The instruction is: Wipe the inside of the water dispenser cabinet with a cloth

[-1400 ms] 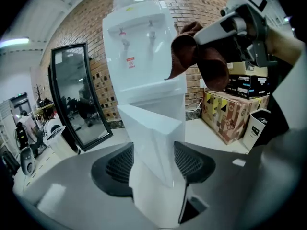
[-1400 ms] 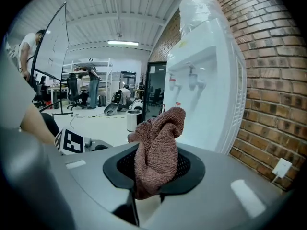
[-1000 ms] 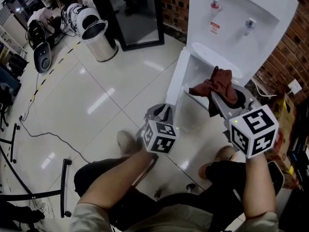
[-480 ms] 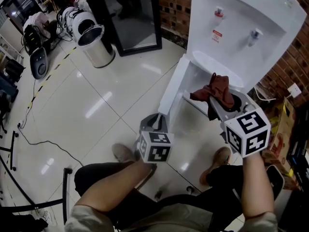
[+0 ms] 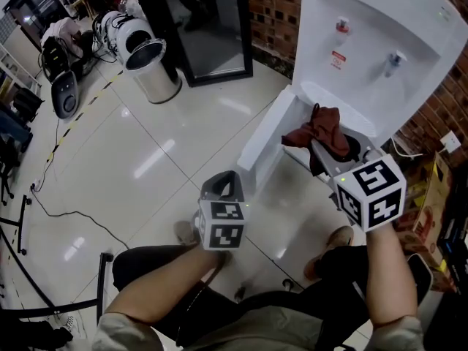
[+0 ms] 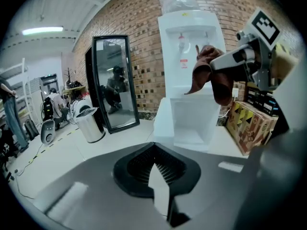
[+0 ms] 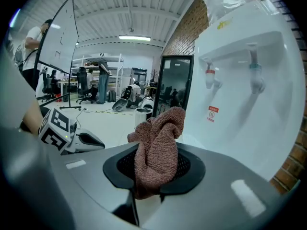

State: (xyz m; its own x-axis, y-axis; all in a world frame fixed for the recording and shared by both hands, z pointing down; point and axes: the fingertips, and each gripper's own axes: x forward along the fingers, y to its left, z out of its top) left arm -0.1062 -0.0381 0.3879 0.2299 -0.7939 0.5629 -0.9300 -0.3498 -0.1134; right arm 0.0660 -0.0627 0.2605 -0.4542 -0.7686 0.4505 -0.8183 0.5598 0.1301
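Observation:
The white water dispenser (image 5: 373,42) stands against a brick wall with its lower cabinet (image 6: 194,121) open; the door (image 5: 259,143) is swung out to the left. My right gripper (image 5: 322,151) is shut on a reddish-brown cloth (image 5: 320,129) and holds it up just in front of the cabinet opening. In the right gripper view the cloth (image 7: 160,143) bunches out of the jaws, the dispenser (image 7: 249,90) close ahead. My left gripper (image 5: 223,185) hangs left of the door, apart from it, jaws shut with nothing between them (image 6: 154,150).
A steel waste bin (image 5: 150,68) and a black-framed mirror (image 5: 208,20) stand behind on the glossy tiled floor. A cardboard box (image 6: 249,123) sits right of the dispenser. A cable (image 5: 58,203) trails at the left. The person's shoes (image 5: 189,232) are below the grippers.
My left gripper has drawn back to the left, away from the door's edge, and its jaws have come together. The right gripper has carried the cloth a little closer to the cabinet.

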